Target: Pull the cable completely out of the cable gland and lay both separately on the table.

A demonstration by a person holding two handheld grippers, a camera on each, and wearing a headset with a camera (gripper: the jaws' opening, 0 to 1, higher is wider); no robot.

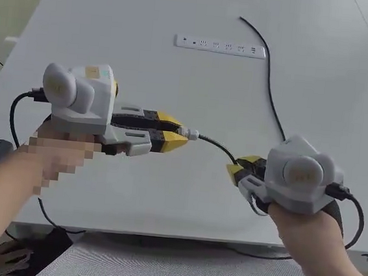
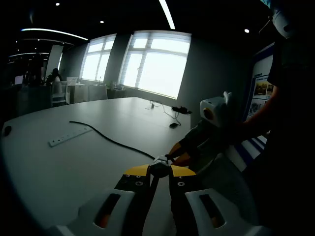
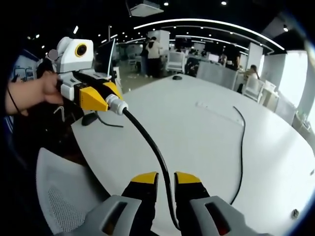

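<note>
Closest to the viewer, at 8 o'clock in the head view, a person's left hand (image 1: 59, 152) holds the grey-and-white left gripper (image 1: 179, 133) with yellow-tipped black jaws. The forearm reaches in from the lower left and the jaws point level toward 3 o'clock. They are clenched on a small pale-grey plastic cable gland (image 1: 189, 134), which sits at the very tips, raised above the white table (image 1: 145, 62). Holding the gland this way likely anchors it so the cable can be drawn out against it.

From the gland's free end a thin black round cable (image 1: 216, 145) sags toward 4 o'clock, so it is not yet out of the gland. It runs into the matching right gripper (image 1: 238, 170), whose yellow-tipped jaws point toward 10 o'clock, facing the left gripper. In the right gripper view the jaws stand close on either side of the cable and appear pinched on it. The right hand (image 1: 305, 231) comes up from 5 o'clock, its wrist bent inward. This opposed pose suits pulling the two hands apart.

Beyond the right gripper the cable seems to trail over the table toward 12 o'clock, ending near a white multi-socket power strip (image 1: 220, 46) lying flat there.
</note>
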